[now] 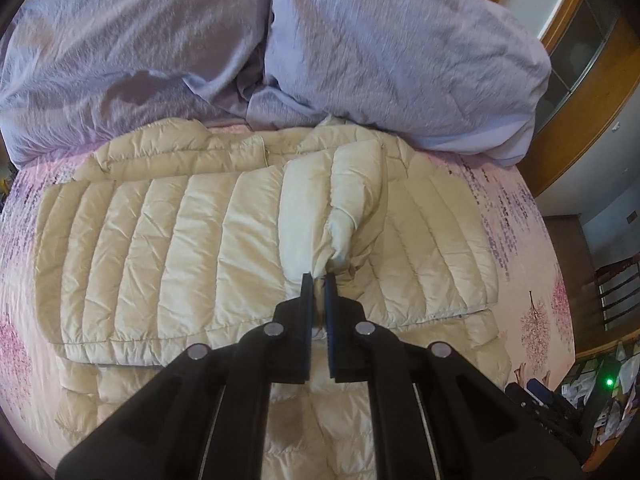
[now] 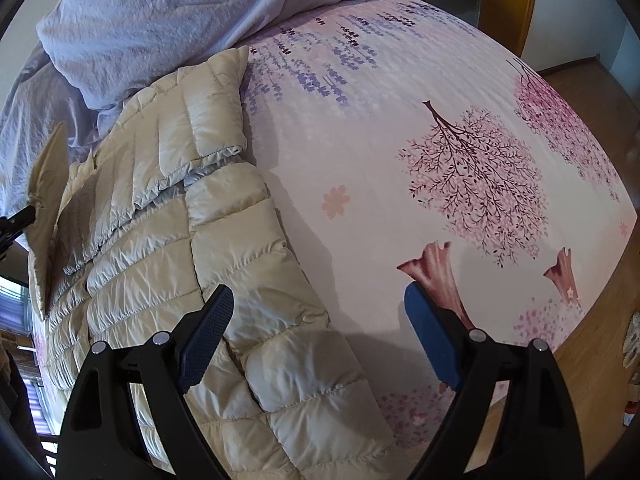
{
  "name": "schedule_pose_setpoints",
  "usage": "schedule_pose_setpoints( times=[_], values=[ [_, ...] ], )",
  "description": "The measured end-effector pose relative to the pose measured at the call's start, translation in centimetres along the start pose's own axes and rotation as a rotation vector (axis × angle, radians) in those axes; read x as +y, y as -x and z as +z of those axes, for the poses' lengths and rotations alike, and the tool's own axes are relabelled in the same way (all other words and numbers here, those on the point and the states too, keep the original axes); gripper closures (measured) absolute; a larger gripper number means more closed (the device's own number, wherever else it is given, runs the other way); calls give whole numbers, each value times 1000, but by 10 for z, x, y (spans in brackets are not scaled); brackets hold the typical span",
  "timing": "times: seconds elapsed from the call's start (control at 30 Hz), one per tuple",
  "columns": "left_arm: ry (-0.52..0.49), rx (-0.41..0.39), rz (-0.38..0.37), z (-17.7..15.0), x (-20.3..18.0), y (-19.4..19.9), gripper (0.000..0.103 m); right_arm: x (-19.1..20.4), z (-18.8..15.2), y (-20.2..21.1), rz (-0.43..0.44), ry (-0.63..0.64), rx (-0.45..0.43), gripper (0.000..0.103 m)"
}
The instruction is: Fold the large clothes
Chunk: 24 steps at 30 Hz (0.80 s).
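Observation:
A cream quilted puffer jacket (image 1: 160, 248) lies spread flat on the bed. My left gripper (image 1: 319, 280) is shut on the cuff of one sleeve (image 1: 352, 184), which is drawn across the jacket's body. In the right wrist view the same jacket (image 2: 160, 208) fills the left half. My right gripper (image 2: 320, 312) hovers open over the jacket's edge and the sheet, with nothing pinched between its blue pads. At the far left edge of that view the left gripper (image 2: 16, 216) shows with the lifted cuff (image 2: 46, 184).
The bed carries a pink and purple floral sheet (image 2: 400, 152). A rumpled lilac duvet (image 1: 380, 48) is piled at the far side, touching the jacket's collar end. Wooden furniture (image 1: 580, 120) and a dark chair (image 1: 616, 292) stand beyond the bed's right edge, with clutter (image 1: 608, 384) on the floor.

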<state>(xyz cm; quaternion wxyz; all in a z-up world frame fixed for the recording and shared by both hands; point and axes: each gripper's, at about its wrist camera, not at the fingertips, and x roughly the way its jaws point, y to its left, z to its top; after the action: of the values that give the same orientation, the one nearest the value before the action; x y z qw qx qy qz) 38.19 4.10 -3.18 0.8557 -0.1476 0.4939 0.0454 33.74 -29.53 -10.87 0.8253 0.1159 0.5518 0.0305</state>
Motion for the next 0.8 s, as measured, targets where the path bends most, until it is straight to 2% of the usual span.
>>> schedule_pose_setpoints(
  times=[0.23, 0.3, 0.37, 0.53, 0.67, 0.8],
  values=[
    [-10, 51, 20, -5, -8, -24, 91, -6, -1, 1, -5, -4, 5, 14],
    [-16, 53, 16, -6, -10, -25, 85, -8, -1, 1, -8, -8, 9, 14],
    [-33, 48, 28, -8, -13, -24, 70, -10, 0, 0, -11, -9, 13, 14],
    [-53, 33, 45, -10, -12, -15, 56, -6, 2, 0, -13, 9, 16, 14],
    [-58, 15, 64, -21, 7, 2, 48, 1, 4, -1, -13, 33, 20, 14],
    [-50, 2, 98, -43, 41, 21, 46, 10, 2, -2, -8, 63, 28, 14]
  ],
)
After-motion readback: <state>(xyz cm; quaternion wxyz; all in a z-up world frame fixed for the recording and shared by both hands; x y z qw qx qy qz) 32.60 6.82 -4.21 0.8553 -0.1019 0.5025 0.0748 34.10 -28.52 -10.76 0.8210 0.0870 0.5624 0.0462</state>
